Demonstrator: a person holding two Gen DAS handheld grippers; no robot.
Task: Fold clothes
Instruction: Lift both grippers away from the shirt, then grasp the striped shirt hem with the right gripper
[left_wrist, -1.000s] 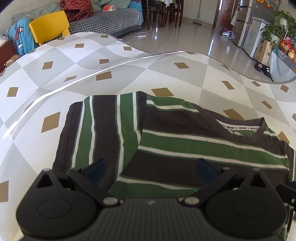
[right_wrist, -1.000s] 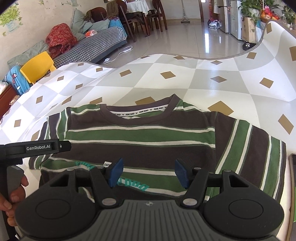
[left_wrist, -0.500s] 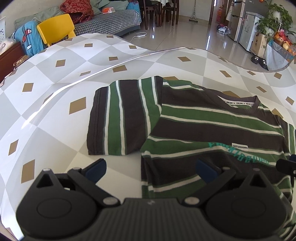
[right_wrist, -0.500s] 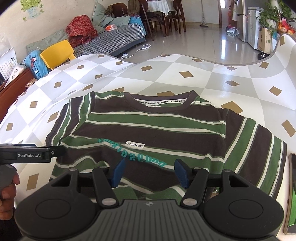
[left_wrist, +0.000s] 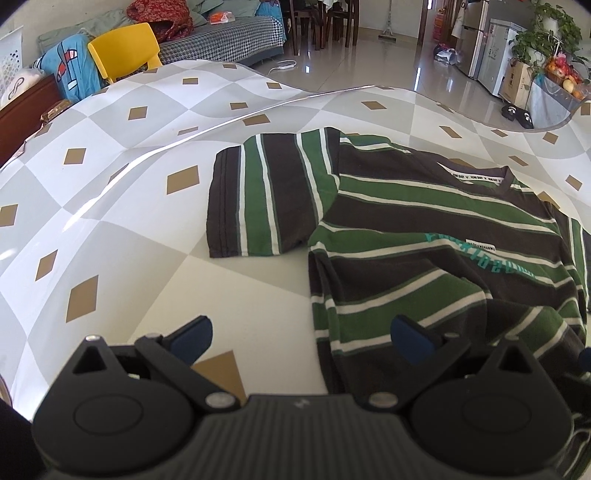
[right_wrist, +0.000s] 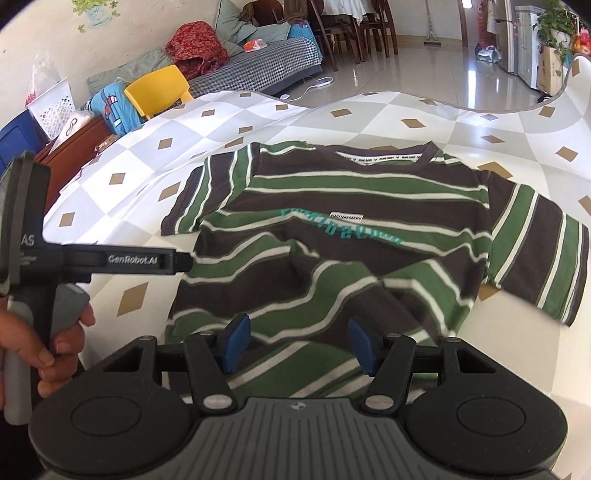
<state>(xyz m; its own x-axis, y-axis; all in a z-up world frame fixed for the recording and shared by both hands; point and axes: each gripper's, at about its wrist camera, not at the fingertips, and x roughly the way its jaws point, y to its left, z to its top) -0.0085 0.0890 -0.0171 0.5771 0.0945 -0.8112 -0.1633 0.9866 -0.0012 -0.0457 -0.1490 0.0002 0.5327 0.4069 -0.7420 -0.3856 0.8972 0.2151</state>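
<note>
A dark brown T-shirt (left_wrist: 424, 229) with green and white stripes lies front up on the checked tablecloth (left_wrist: 147, 206), collar away from me and both sleeves spread. Its lower part (right_wrist: 332, 291) is rumpled into folds. My left gripper (left_wrist: 301, 338) is open wide at the shirt's lower left corner, with one pad over bare cloth and the other over the hem. My right gripper (right_wrist: 299, 343) is open above the rumpled lower middle, with nothing pinched. In the right wrist view a hand (right_wrist: 55, 343) holds the left gripper, and its finger (right_wrist: 147, 260) reaches the shirt's left side.
The table's far edge (right_wrist: 406, 98) curves in front of a shiny tiled floor. A yellow chair (left_wrist: 125, 48), a sofa (left_wrist: 221, 33) piled with clothes and a wooden cabinet (right_wrist: 74, 147) stand beyond the left side. Bare tablecloth lies left of the shirt.
Both grippers have drawn back from the collar end toward the hem, so more of the shirt shows. The lower part, which lay flat, is now rumpled. Both have stayed open.
</note>
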